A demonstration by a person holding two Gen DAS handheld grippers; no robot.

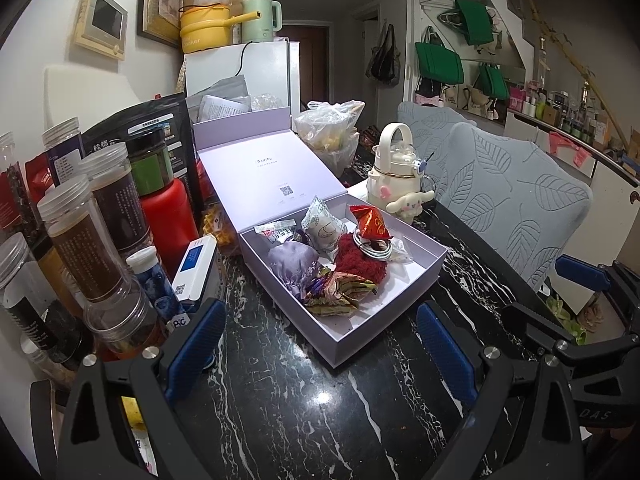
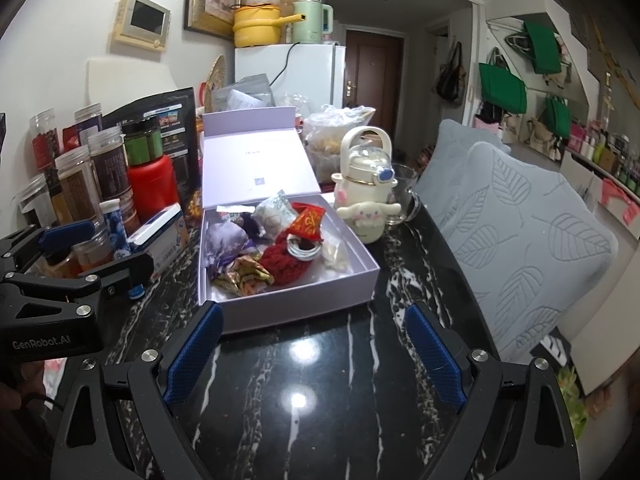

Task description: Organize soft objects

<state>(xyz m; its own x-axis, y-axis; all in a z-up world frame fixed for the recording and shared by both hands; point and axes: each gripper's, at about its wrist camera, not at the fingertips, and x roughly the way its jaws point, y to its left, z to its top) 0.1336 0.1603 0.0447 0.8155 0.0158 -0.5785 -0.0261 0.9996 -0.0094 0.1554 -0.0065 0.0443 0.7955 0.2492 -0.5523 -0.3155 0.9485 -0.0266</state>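
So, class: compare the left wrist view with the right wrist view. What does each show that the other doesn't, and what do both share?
Only the left wrist view: the right hand-held gripper at its right edge, jaws open.

Only the right wrist view: the glass mug behind the cream bottle, and the left hand-held gripper from the side.

Both: the open lilac box holding the purple pouch and red knitted piece, on the black marble table.
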